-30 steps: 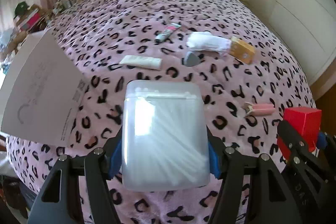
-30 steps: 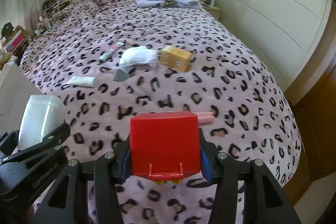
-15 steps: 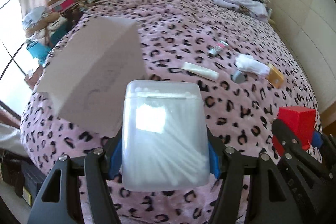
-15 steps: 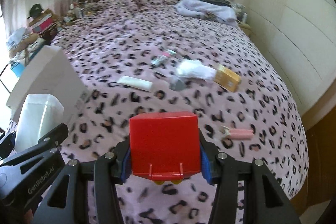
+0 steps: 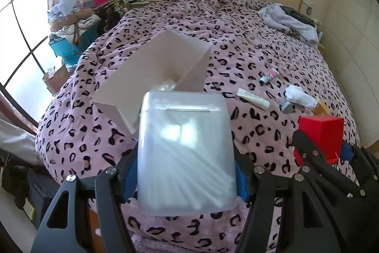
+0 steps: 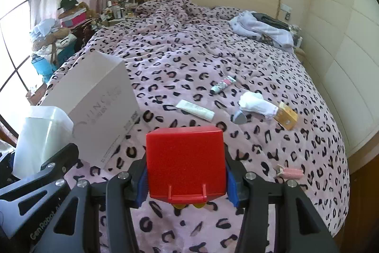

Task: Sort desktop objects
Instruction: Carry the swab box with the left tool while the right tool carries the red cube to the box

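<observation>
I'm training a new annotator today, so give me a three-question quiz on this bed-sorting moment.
1. True or false: the left claw is shut on the translucent plastic cotton-swab box.
2. What does the right claw hold? A) orange carton B) red plastic box C) pink tube
3. Fill in: the open white cardboard box rests on the ___-print pink blanket.

Key: 1 true; 2 B, the red plastic box; 3 leopard.
</observation>
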